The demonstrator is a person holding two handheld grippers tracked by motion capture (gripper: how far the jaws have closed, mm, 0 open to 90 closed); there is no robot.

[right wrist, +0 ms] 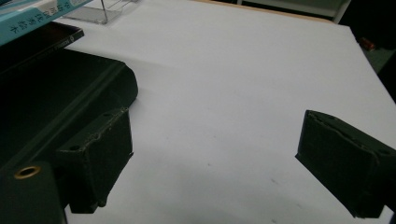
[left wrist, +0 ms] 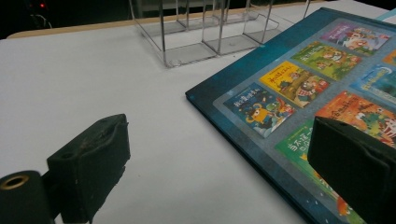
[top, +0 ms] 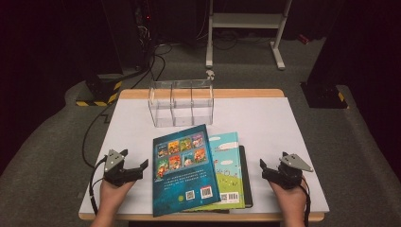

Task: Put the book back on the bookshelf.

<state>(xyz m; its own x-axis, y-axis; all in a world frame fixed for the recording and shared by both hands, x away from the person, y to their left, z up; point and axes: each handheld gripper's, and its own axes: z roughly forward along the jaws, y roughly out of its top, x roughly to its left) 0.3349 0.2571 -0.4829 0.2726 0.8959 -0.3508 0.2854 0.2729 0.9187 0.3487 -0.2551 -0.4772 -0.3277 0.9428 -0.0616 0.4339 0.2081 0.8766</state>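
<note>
Front and centre, a stack of three books lies at the near edge of the table [top: 265, 109]. On top is the dark blue book [top: 183, 168], back cover up with its grid of little cover pictures, turned a bit askew so its near corner juts past the table edge. Under it sits the light blue book [top: 231, 165], peeking out to the right, and at the bottom a black book [top: 245, 175] shows as a thin strip along the right side. That skewed pile looks handy for a pick: each offset leaves an edge free to catch.

The left gripper [top: 134, 170] rests on the table just beside the dark blue book's left edge, jaws spread wide and holding nothing. In the left gripper view one jaw sits over bare table and the other over the cover, straddling the edge, likely lined up to pinch it.

The right gripper [top: 265, 170] waits near the stack's right side, also spread and empty, aimed at the black book's rounded corner [right wrist: 70, 93].

Behind the stack stands the clear acrylic rack [top: 182, 101] with upright dividers, its slots empty, probably where the books will stand.
</note>
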